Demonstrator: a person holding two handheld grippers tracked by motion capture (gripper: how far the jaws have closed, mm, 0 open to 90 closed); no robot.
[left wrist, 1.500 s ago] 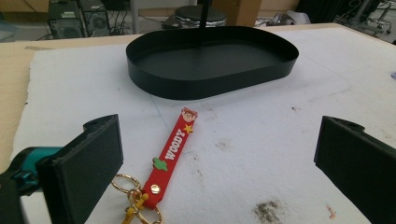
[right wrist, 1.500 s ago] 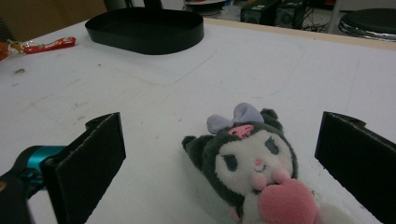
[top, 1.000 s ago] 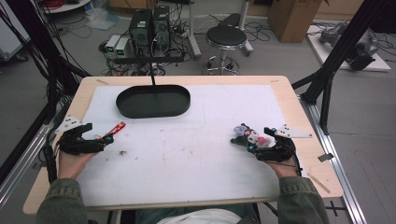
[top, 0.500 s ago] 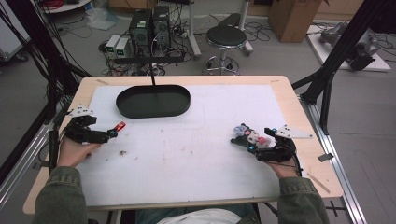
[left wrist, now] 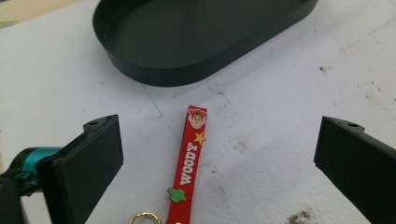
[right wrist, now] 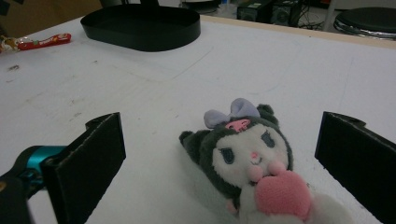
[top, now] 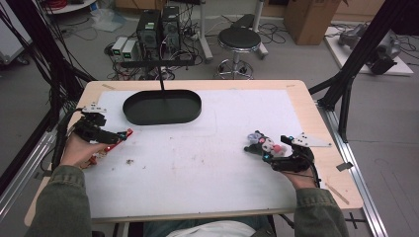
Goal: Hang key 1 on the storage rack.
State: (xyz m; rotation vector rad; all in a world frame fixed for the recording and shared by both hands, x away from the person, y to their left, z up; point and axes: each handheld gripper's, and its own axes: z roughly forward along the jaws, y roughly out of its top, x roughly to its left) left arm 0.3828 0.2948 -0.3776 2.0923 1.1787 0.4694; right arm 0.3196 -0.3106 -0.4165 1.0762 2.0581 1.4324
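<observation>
Both grippers' fingers are spread wide: left gripper (left wrist: 217,168) over the keychain (left wrist: 190,160), right gripper (right wrist: 219,168) around the plush (right wrist: 252,163).

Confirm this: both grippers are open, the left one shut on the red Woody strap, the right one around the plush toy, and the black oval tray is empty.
Not quite. The left gripper is open too; the left gripper view shows the red Woody strap lying loose between its spread jaws. The right gripper is open around the plush toy, and the black oval tray is empty.
</observation>
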